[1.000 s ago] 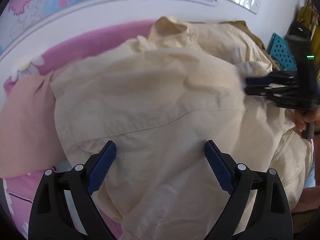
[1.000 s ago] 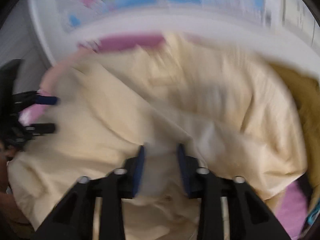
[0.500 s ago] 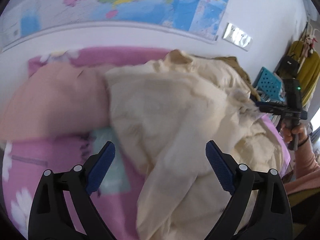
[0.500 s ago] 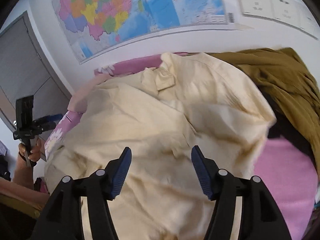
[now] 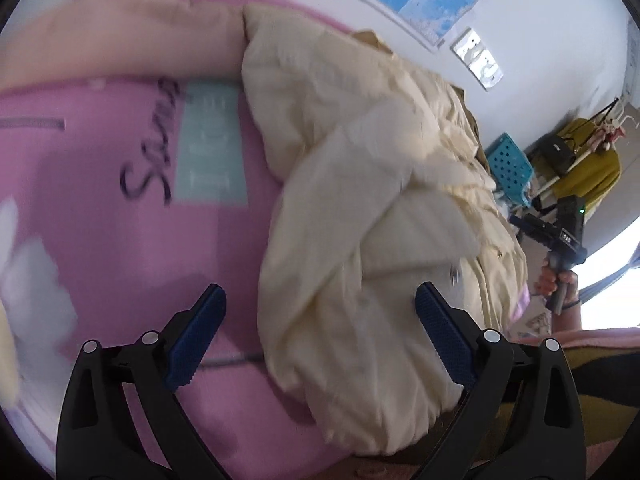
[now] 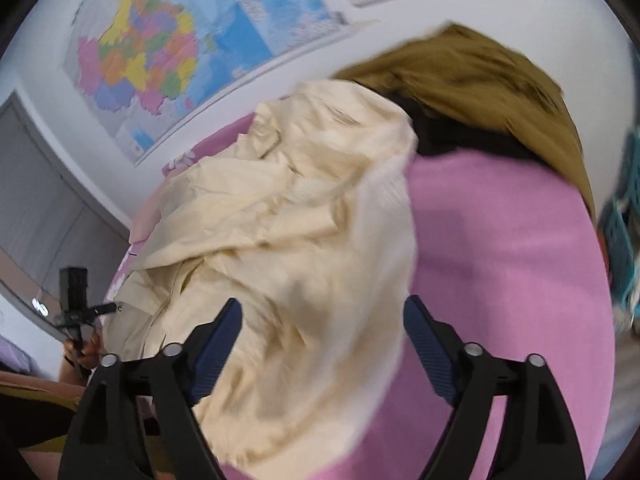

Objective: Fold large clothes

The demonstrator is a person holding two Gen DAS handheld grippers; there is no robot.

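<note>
cream garment (image 5: 360, 208) rumpled — both claws opening

Cream garment (image 5: 360, 208): woven cloth, matt, heavily creased.
Pink bedsheet (image 5: 120, 248) beneath the garment: smooth matt cloth, printed with lettering.
Olive-brown garment (image 6: 480, 80) beyond the cream garment: matt cloth, softly napped.
Left gripper (image 5: 320, 332), over the garment: matt black plastic arms, blue pads (image 5: 444, 336) finely textured, bright metal rivets.
Wall map (image 6: 160, 48) behind the garment: glossy printed paper.
Basket (image 5: 512, 164) beside the garment: perforated teal plastic.
</note>
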